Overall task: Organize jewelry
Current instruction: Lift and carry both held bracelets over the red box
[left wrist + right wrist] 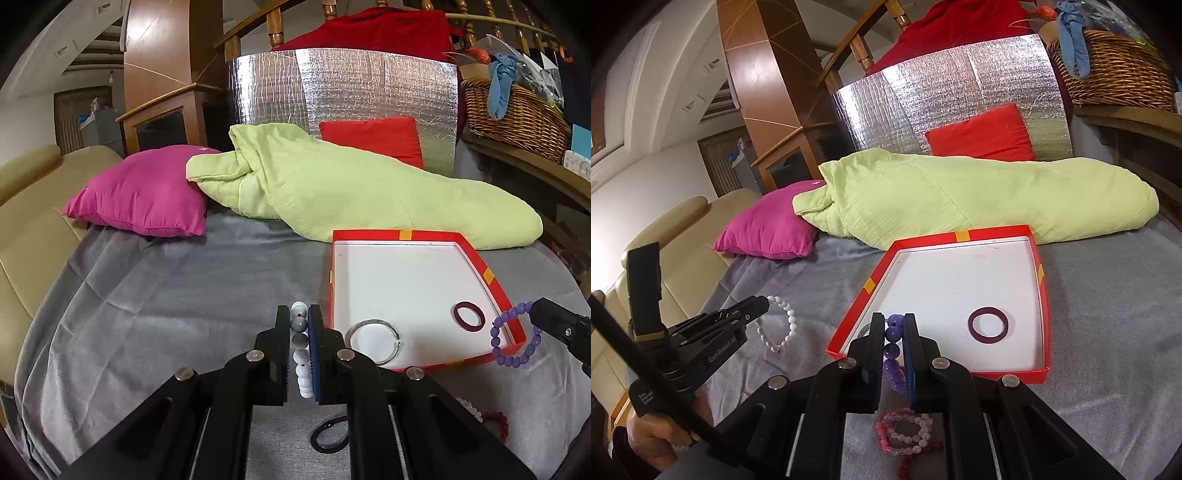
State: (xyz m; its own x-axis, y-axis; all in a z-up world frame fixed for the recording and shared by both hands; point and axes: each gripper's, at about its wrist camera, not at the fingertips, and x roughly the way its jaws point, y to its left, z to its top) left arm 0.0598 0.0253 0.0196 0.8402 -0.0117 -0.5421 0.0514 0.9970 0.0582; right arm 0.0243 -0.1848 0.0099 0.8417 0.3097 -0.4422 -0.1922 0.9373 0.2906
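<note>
Left wrist view: we see our left hand-held gripper (299,314) clenched on a white bead bracelet (301,354), which hangs between the two jaws above the grey blanket (166,314) of a bed. Just to its right lies a shallow red box (491,273) with a white floor, holding a thin silver bangle (373,341) near its front edge and a dark red ring-shaped bangle (469,314) further right. At the far right, our right hand-held gripper (533,308) grips a purple bead bracelet (515,338) that dangles over the box's front right corner. A black loop (330,437) lies on the blanket below the left gripper, and red beads (498,424) show at lower right.

Right wrist view: we see the right hand-held gripper (891,321) closed on the purple bead bracelet (893,354), held over the near edge of the red box (1043,332); the dark red bangle (988,325) rests inside, apart from the gripper. To the left, the left hand-held gripper (764,301) carries the white bead bracelet (779,325) above the blanket (1108,332), with a person's hand (653,439) on its handle. A pink bead bracelet (905,430) lies on the blanket below the right gripper. Behind the box lie a green quilt (960,195), a pink pillow (768,225) and a red cushion (982,136)
</note>
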